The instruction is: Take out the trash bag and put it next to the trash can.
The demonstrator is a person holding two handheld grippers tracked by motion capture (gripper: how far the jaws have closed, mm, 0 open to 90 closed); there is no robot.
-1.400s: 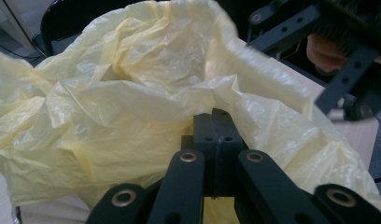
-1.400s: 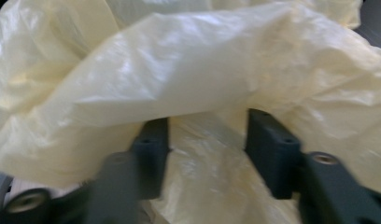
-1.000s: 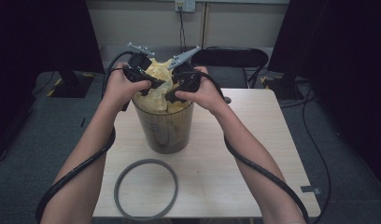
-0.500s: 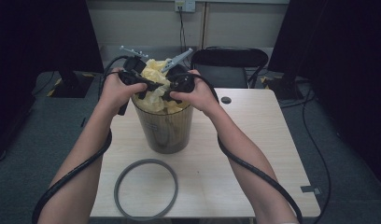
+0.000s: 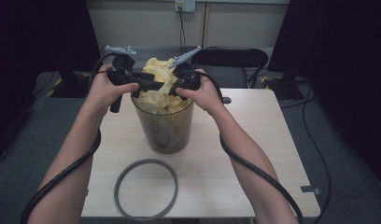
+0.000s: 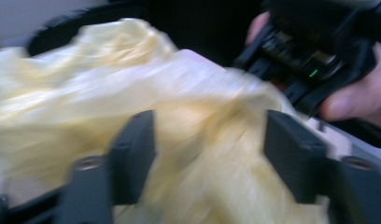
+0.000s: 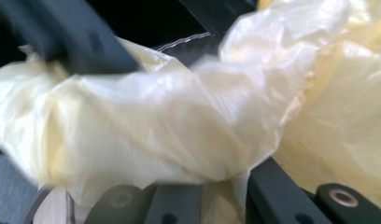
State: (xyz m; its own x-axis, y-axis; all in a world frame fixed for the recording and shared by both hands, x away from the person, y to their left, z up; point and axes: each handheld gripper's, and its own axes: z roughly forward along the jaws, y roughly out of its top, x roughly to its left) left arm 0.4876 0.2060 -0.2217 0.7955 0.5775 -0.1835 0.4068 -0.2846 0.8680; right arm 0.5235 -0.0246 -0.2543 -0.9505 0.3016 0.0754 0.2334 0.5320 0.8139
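Since the earlier frames the left tongs [image 5: 146, 86] have slid outward along the bin [image 5: 166, 126] rim and their jaws have just been opening; they now stand spread with bag [image 5: 161, 84] film loose between them, nothing pinched. The right tongs [image 5: 175, 89] have just been closing and now pinch a fold of the bag. The bag sits in the bin mid-surface [image 5: 254, 154], bunched up above the rim, its long axis upright, top pointing up. Pale yellow, thin, crinkled, translucent plastic. A grey ring [image 5: 146, 188] lies flat on the surface nearer the person.
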